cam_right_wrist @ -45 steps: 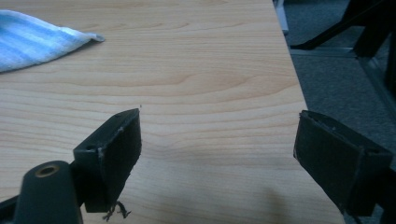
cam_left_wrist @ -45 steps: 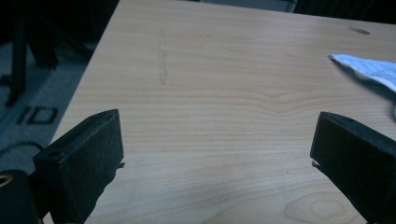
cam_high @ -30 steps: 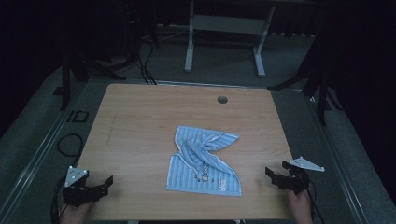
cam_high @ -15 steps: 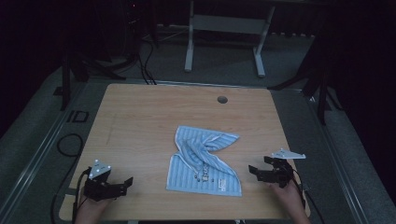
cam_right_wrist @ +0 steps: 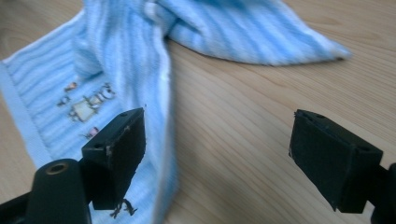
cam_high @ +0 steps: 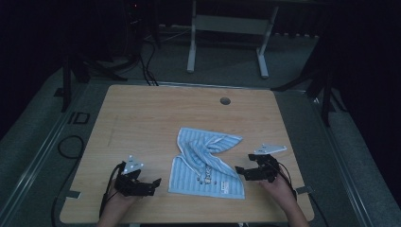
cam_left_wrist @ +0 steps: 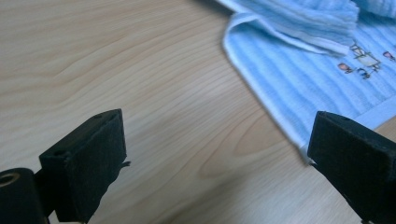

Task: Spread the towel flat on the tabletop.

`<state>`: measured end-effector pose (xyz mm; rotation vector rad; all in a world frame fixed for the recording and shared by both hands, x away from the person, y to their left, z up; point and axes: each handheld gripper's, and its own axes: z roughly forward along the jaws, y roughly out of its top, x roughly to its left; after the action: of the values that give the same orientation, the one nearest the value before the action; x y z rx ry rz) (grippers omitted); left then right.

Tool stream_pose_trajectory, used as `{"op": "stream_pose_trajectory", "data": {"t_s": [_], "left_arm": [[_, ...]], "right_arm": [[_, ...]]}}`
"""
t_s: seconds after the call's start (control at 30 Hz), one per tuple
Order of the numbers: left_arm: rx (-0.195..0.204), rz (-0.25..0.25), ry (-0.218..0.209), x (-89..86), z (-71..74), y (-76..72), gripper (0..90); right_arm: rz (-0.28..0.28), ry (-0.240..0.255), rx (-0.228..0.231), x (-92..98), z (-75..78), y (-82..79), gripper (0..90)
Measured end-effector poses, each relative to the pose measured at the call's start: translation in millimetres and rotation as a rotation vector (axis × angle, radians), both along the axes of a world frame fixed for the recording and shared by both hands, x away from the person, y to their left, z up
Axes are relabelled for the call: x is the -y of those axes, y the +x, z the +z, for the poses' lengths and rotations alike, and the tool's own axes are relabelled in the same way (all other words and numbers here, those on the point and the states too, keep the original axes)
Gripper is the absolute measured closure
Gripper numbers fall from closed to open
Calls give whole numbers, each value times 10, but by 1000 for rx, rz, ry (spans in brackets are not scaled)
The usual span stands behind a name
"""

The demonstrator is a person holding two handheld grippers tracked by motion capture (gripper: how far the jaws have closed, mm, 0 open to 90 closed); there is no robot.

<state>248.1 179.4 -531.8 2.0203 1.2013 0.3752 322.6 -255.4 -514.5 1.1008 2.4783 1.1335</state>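
Observation:
A light blue striped towel (cam_high: 205, 161) lies crumpled on the wooden table (cam_high: 142, 118), its upper part twisted and folded over. My left gripper (cam_high: 155, 183) rests low near the front left, jaws open and pointing at the towel's left edge, a short gap away. In the left gripper view the left gripper (cam_left_wrist: 217, 163) frames bare wood, with the towel (cam_left_wrist: 317, 60) just ahead. My right gripper (cam_high: 239, 171) sits at the towel's right edge. In the right gripper view the right gripper (cam_right_wrist: 224, 154) is open, its jaws having just closed slightly on nothing, with the towel (cam_right_wrist: 116, 60) beside the left jaw.
A round cable hole (cam_high: 225, 100) sits near the table's far edge. Behind the table on the dark floor stands a white metal frame (cam_high: 227, 28). Cables (cam_high: 71, 146) lie on the floor at the left. The table's front edge is close under both hands.
Both grippers have moved inward from the table's side edges toward the towel, the left one rightward and the right one leftward. The towel has not moved.

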Motion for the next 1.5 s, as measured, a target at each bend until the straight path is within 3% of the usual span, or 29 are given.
{"op": "stream_pose_trajectory", "data": {"t_s": [0.13, 0.3, 0.53, 0.63, 0.67, 0.83, 0.9, 0.93, 1.03, 1.1, 1.17, 1.27, 1.37, 1.4, 1.43, 1.5], "left_arm": [[-15, -50, 3, 180, 20, 67, 57], [-26, -111, 29, 402, 37, 155, 139], [-29, -173, 50, 678, 67, 256, 213], [-29, -200, 76, 807, 77, 294, 300], [-31, -212, 72, 835, 80, 304, 321], [-49, -276, 102, 1078, 85, 363, 375], [-56, -278, 101, 1100, 80, 371, 376], [-77, -273, 113, 1191, 42, 415, 377], [-94, -270, 127, 1250, 7, 451, 377], [-104, -268, 172, 1324, -44, 502, 406], [-115, -273, 184, 1358, -68, 525, 420], [-103, -265, 205, 1395, -70, 545, 514], [-93, -268, 227, 1410, -47, 558, 673], [-86, -263, 229, 1410, -39, 555, 794], [-77, -257, 224, 1399, -18, 552, 859], [-72, -252, 216, 1372, 28, 546, 895]], "right_arm": [[36, -13, -5, -128, 6, 48, 211], [75, -22, -20, -293, 17, 117, 239], [145, -61, -11, -543, 69, 218, 415], [168, -84, -13, -662, 80, 279, 468], [172, -89, -16, -697, 89, 301, 527], [215, -100, -9, -875, 121, 384, 573], [226, -107, -13, -930, 116, 411, 581], [231, -133, -13, -1013, 91, 444, 583], [234, -137, -16, -1056, 72, 471, 586], [228, -148, -18, -1122, 50, 515, 602], [233, -156, -15, -1160, 34, 544, 675], [220, -181, -1, -1192, 25, 545, 833], [210, -181, 6, -1185, 39, 529, 853], [208, -180, 9, -1169, 50, 520, 855], [208, -180, 13, -1158, 57, 513, 856], [201, -180, 18, -1113, 87, 492, 856]]}}
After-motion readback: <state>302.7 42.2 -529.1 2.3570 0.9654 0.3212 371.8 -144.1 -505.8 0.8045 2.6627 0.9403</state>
